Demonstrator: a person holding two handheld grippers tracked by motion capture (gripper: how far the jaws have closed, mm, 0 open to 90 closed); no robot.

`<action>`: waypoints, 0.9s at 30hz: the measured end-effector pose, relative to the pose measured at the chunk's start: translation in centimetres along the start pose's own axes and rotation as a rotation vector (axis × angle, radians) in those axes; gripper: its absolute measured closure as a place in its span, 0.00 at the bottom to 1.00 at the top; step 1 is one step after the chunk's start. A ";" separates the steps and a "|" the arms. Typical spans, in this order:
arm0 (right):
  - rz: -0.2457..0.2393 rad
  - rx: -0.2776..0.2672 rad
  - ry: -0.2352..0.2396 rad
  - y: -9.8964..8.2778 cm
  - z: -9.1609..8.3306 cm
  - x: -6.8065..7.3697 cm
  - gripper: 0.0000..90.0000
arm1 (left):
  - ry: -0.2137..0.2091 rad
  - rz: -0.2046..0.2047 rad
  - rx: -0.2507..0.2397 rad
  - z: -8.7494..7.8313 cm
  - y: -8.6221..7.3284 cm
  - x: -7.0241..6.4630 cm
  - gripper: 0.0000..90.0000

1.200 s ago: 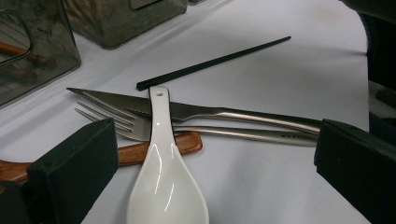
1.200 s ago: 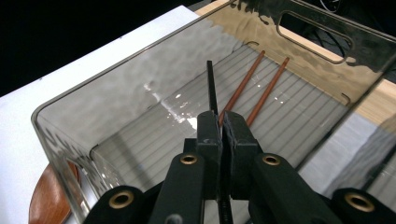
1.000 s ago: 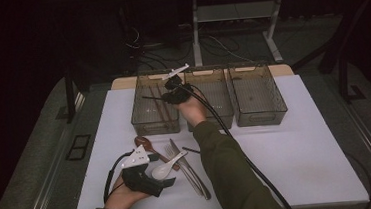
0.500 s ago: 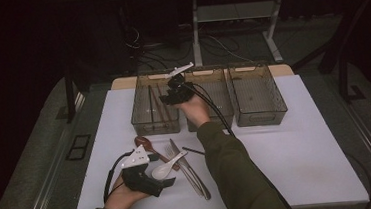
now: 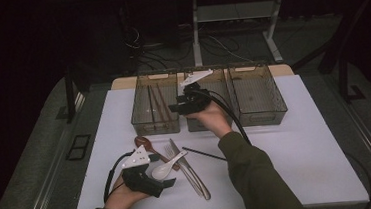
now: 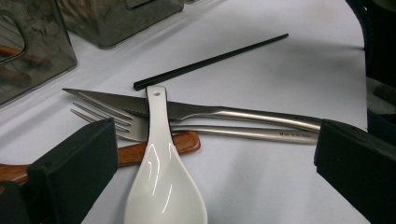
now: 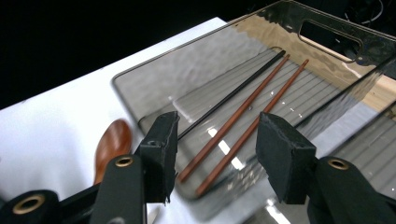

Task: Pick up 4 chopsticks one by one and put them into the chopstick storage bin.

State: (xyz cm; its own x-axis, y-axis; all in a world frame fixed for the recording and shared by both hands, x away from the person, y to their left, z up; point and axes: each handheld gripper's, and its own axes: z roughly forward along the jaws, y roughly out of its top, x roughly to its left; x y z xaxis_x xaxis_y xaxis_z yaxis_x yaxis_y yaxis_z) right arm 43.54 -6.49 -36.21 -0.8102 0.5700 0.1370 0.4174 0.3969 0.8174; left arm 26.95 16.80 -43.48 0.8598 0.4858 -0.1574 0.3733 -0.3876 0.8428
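Three clear bins stand at the back of the white counter. In the left bin lie one black chopstick and two brown chopsticks, just below the right tool, whose jaws have just been opening and hold nothing. The left tool is spread around the white spoon.

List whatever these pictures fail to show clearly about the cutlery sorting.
- White spoon: bowl cut off by the bottom edge of the left gripper view.
- Wooden spoon: middle hidden under the white spoon and the left gripper jaw.
- Middle bin: the high view has the right gripper and its hand in front, so its contents cannot be told.
- Right bin: too dim and small in the high view to tell contents.
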 end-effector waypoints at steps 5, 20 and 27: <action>-0.017 -0.004 -0.002 -1.3 -2.2 0.2 0.53 | 0.000 -0.005 -0.004 0.1 0.0 -0.1 0.00; -0.038 -0.014 0.044 -5.3 -6.6 0.3 0.51 | -0.003 -0.003 0.008 0.0 -0.1 0.0 0.00; -0.051 -0.014 0.067 -7.2 -8.7 0.9 0.50 | 0.004 0.002 0.011 0.1 -0.1 0.0 0.00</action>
State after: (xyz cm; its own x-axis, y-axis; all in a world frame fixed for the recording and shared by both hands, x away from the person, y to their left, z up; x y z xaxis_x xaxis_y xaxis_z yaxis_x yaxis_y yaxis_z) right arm 36.24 -15.09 -37.11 -0.8561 0.4999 0.1314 0.3695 0.4142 0.8318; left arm 26.97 16.78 -43.59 0.8592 0.4879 -0.1540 0.3756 -0.3971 0.8374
